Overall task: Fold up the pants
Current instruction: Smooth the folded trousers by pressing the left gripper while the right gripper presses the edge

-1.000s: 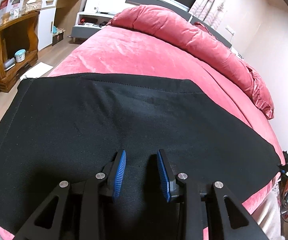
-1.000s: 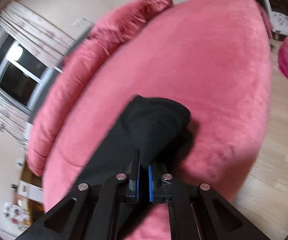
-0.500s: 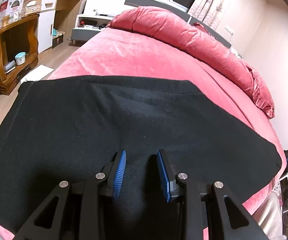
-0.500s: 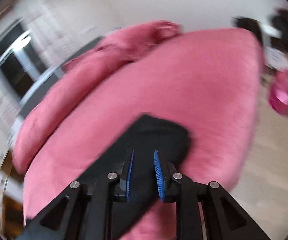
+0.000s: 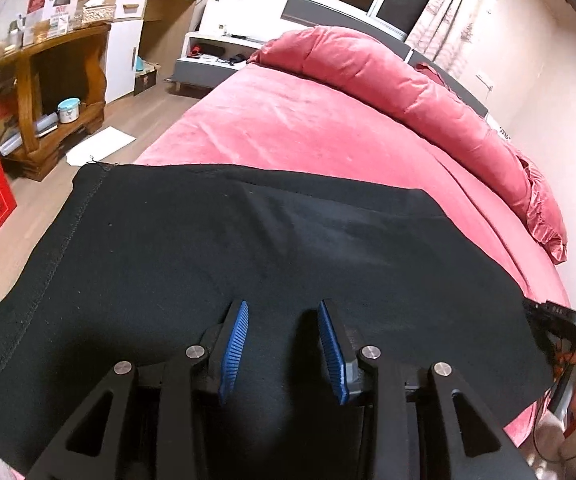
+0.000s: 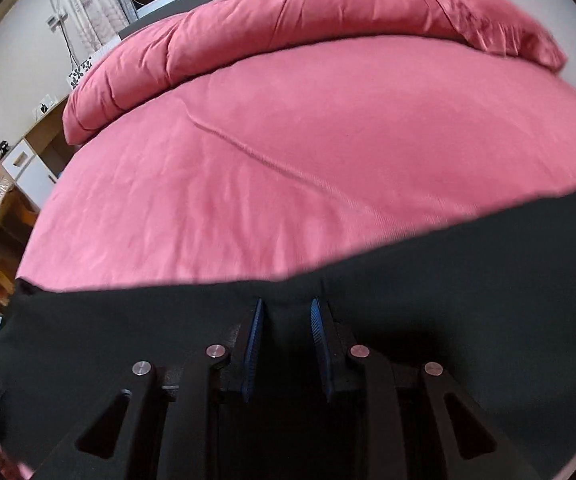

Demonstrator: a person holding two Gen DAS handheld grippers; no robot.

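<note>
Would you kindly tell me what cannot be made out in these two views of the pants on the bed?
- Left wrist view: the black pants' near edge is hidden behind the left gripper.
- Right wrist view: the pants' ends are cut off by the frame; the right gripper covers the middle.
- Box labels on the wooden shelf: too small.

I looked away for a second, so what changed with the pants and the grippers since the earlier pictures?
The right hand-held gripper, shut on the black pants a second ago, has opened and swung round to face the rolled duvet, hovering over the cloth. The left hand-held gripper stayed open above the pants, which still lie flat on the pink bed.
</note>
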